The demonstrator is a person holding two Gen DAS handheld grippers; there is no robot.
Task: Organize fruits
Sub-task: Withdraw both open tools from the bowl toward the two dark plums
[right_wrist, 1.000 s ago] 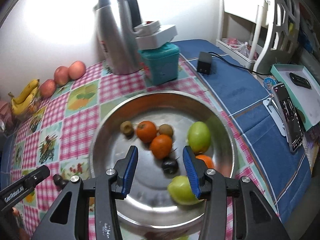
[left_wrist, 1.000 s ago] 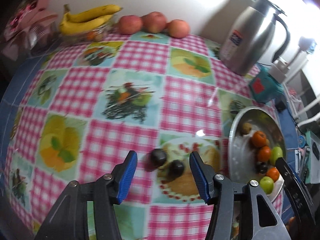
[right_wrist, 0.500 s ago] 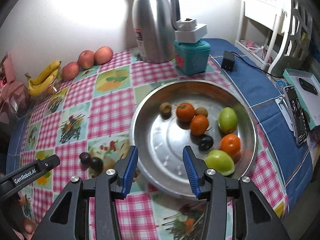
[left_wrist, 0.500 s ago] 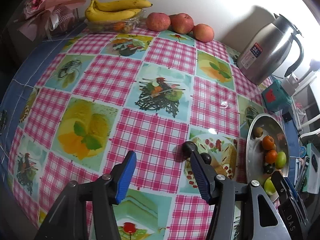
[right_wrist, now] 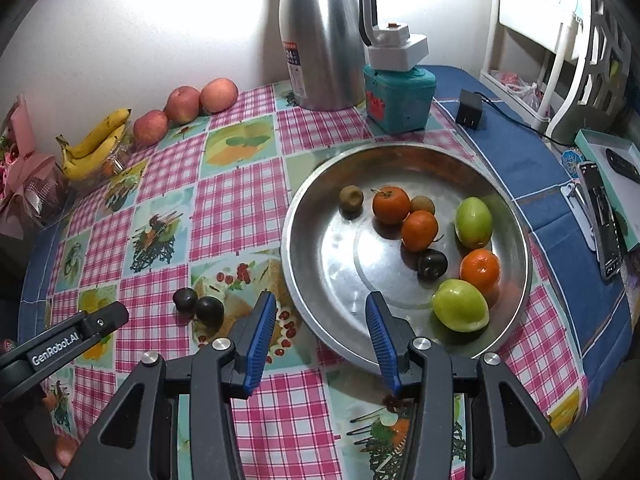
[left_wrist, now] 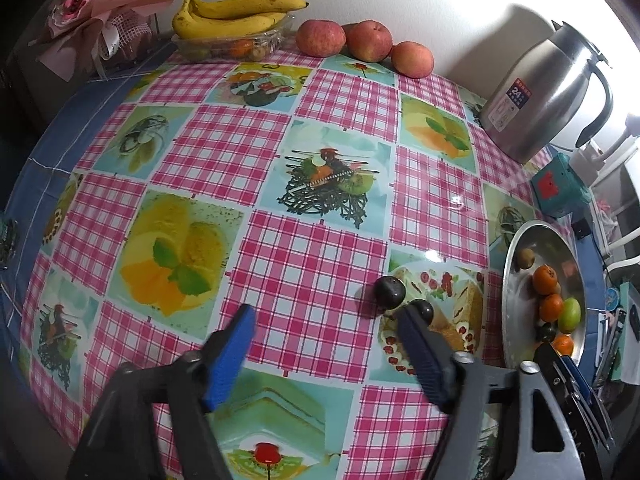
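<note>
The left hand-held gripper (left_wrist: 326, 344) points steeply down at the desk (left_wrist: 304, 264), its blue-padded jaws opening wide with only checked tablecloth between them. Just beyond its right finger lie two dark plums (left_wrist: 402, 300), touching each other on the cloth, outside the jaws. In the right wrist view the same two plums sit to the left of the metal basin (right_wrist: 312, 280), near its rim but apart from it.

The right hand-held gripper (right_wrist: 320, 332) hangs over the near rim of that basin, its jaws partly open and empty, the basin's edge showing between the fingers. The basin stands toward the right edge of the desk. In it lie three oranges (right_wrist: 420, 230), two of them touching near the middle and the third closer to the near right side; two green fruits (right_wrist: 473, 222), one toward the right wall and one at the near rim; another dark plum (right_wrist: 432, 264) between the oranges; and two small brown-green fruits (right_wrist: 351, 199) toward the far side, one alone, one tucked against the far orange.

Along the far edge of the desk, by the wall, three apples (left_wrist: 362, 40) sit in a row. To their left a clear plastic tray (left_wrist: 232, 42) holds small fruits, with a bunch of bananas (left_wrist: 236, 16) laid on top. A wrapped pink bouquet (left_wrist: 92, 16) fills the far left corner. Toward the far right corner stand a steel thermos jug (right_wrist: 320, 36) and a teal box (right_wrist: 400, 98) with a white device on top.
</note>
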